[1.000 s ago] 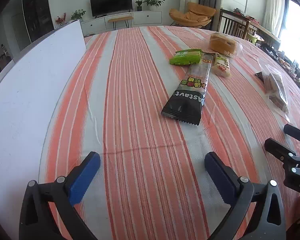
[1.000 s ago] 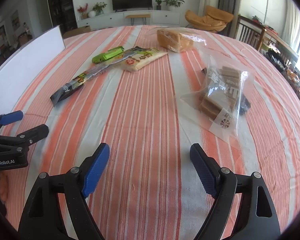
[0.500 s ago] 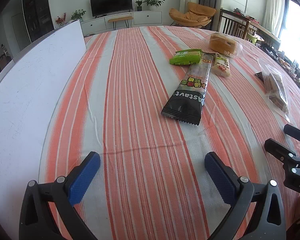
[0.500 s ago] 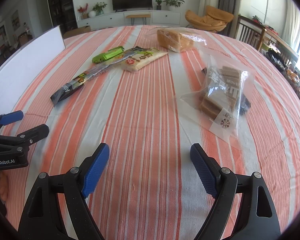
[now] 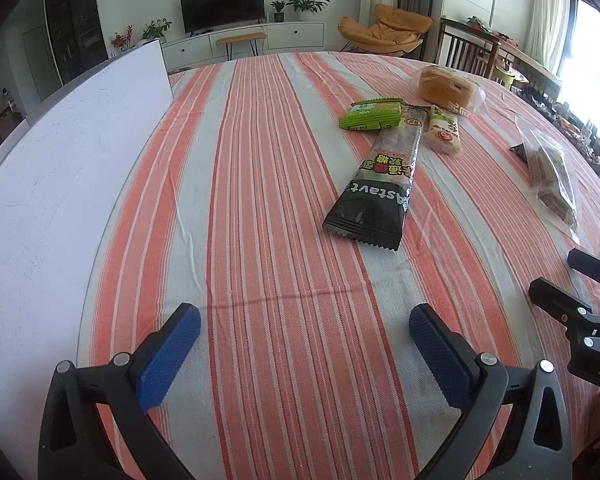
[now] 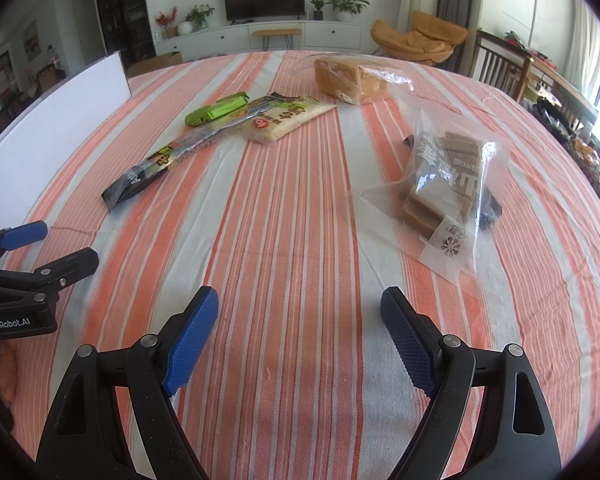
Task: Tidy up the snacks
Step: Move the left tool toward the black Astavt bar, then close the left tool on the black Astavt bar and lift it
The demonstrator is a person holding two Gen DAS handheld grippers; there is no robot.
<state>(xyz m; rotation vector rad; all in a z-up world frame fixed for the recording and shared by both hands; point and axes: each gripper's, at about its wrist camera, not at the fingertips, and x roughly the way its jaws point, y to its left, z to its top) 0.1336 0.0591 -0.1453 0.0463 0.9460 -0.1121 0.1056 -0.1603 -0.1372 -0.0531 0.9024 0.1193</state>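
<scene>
Several snacks lie on an orange-striped tablecloth (image 5: 260, 240). A long black packet (image 5: 380, 188) (image 6: 156, 164) lies ahead of my left gripper (image 5: 305, 334). Beyond it are a green packet (image 5: 372, 114) (image 6: 216, 110), a cream rice-cracker packet (image 5: 444, 134) (image 6: 288, 118) and a bagged loaf (image 5: 446, 86) (image 6: 352, 76). A clear bag of brown biscuits (image 6: 440, 196) (image 5: 552, 180) lies ahead-right of my right gripper (image 6: 298, 330). Both grippers are open and empty, low over the near table.
A white board (image 5: 60, 168) (image 6: 56, 108) lies along the table's left side. A small dark packet (image 6: 490, 208) sits partly under the biscuit bag. Chairs, a sideboard and a television stand beyond the far edge.
</scene>
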